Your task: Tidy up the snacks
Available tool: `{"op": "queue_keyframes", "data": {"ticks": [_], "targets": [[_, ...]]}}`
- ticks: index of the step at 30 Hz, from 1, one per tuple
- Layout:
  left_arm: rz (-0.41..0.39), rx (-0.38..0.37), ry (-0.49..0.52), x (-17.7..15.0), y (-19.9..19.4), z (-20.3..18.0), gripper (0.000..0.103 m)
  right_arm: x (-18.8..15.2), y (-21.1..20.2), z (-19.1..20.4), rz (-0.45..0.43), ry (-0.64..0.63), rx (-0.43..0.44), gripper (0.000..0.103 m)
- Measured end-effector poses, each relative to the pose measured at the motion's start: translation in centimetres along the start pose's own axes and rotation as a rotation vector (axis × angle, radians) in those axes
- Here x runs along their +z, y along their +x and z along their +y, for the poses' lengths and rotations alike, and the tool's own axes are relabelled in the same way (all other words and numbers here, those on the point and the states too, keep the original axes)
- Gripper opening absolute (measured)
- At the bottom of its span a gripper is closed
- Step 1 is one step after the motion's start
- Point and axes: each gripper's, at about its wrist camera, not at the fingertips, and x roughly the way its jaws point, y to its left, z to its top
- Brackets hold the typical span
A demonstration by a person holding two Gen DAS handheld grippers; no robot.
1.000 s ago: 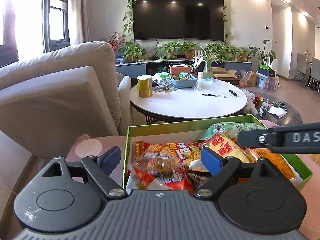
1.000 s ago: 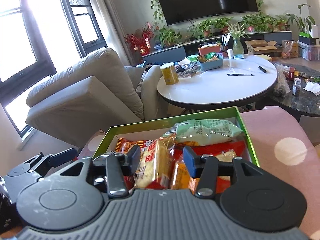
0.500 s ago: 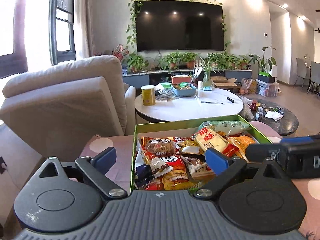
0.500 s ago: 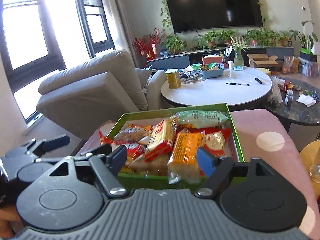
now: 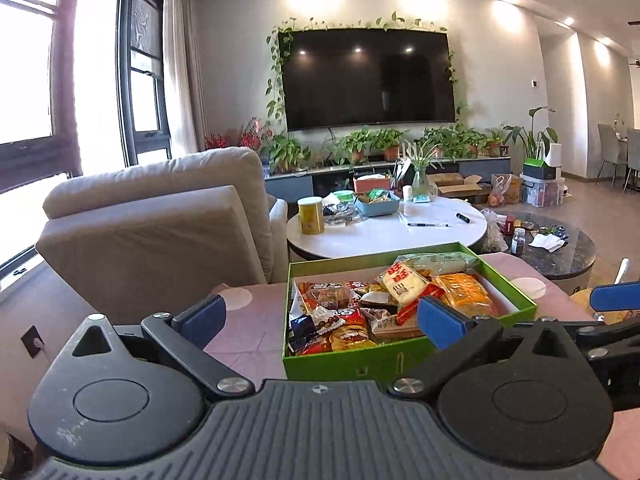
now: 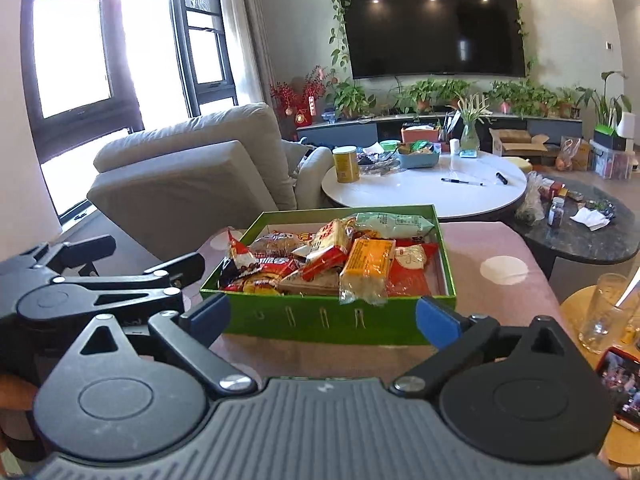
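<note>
Now, the pink spotted counter carries everything that matters here, and the green box sits squarely in the middle of it, open-topped and heaped with packets. That box is the landmark. Inside it, towards the far wall, lies a pale green bag; in front of that an orange packet hangs over the near rim, with a red-and-white packet leaning just beside it and a red bag towards the box's right wall. Darker wrappers crowd the box's left half.

Both tools sit back from the near side of the box. The left gripper has its fingers spread wide, nothing between the pads; its jaws have just been opening, and no packet is in them. The right gripper is likewise spread wide and empty, its blue pads flanking the box's front wall without touching it.

By the look of it, the snacks are all in the box and the hands are clear, so this reads as the close of a placing step, perhaps the end of the job. If anything is left, it is tidying: the orange packet overhanging the rim wants a nudge inward, which calls for a short reach forward and a light pinch.
</note>
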Motion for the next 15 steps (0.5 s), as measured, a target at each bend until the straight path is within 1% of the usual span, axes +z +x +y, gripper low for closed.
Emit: {"op": "queue_keyframes", "data": {"ticks": [5, 9, 15], "targets": [[0.003, -0.005, -0.009, -0.5, -2.1, 0.0, 0.103, -0.9, -1.3, 0.0, 0.005, 0.036, -0.004, 0.085], [0.004, 0.005, -0.004, -0.9, -3.1, 0.1, 0.103, -1.4, -2.3, 0.4, 0.001, 0.055, -0.019, 0.085], [-0.004, 0.027, 0.001, -1.3, -4.6, 0.6, 0.103, -1.9, -3.2, 1.7, -0.007, 0.022, -0.030, 0.085]]}}
